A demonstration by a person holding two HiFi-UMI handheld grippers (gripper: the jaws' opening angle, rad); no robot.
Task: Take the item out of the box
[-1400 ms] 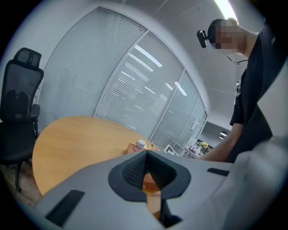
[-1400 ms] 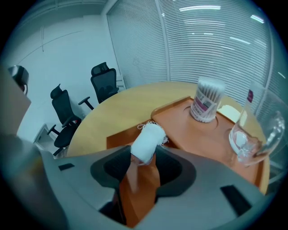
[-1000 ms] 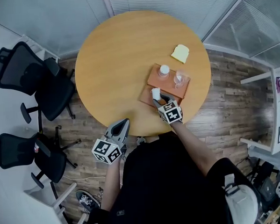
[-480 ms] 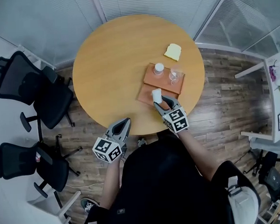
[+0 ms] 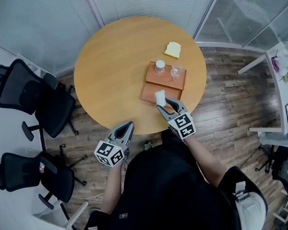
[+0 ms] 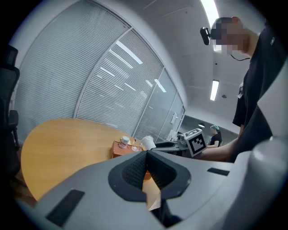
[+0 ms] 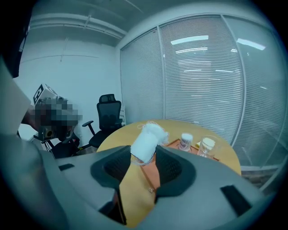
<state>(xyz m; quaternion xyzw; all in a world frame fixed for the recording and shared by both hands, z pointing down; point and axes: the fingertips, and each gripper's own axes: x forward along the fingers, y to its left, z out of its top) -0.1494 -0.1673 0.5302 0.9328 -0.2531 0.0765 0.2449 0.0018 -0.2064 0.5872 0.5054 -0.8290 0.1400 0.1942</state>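
Almost upright: white roll

Head cam looks steeply down from well above the round table. L gripper cam sits low off the near edge, facing across; R gripper cam hangs nearer the box. All 3 share both.
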